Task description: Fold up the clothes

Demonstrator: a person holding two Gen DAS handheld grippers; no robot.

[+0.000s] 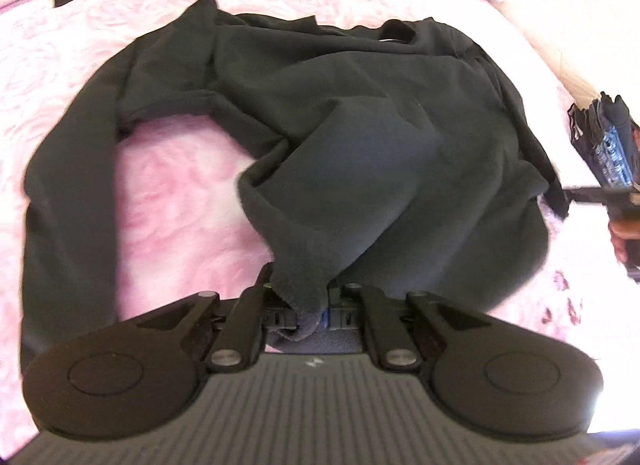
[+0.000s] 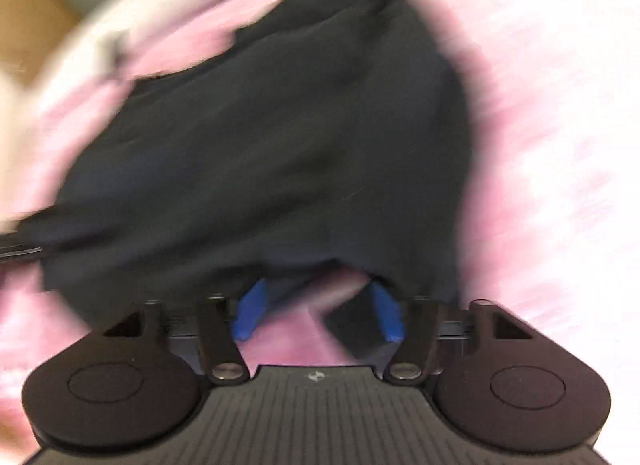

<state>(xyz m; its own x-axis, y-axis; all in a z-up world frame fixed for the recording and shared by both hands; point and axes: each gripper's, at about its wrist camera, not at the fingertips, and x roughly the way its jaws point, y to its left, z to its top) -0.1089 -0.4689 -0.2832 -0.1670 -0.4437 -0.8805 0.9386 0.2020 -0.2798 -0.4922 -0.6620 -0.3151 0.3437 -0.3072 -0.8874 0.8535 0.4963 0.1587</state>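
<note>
While the left gripper (image 1: 306,305) pinches a hem corner of the black fleece long-sleeved garment (image 1: 360,137) stretching ahead over pink quilted bedding (image 1: 168,201), the right gripper (image 2: 316,309), spread and empty, sits at its near edge

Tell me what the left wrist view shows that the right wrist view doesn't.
Left wrist only: the left gripper shut on a corner of the black garment, a long sleeve curving left, and the other gripper at the far right.
Right wrist only: the right gripper open, blue pads apart, heavy blur.
Both: the garment on pink bedding.
</note>
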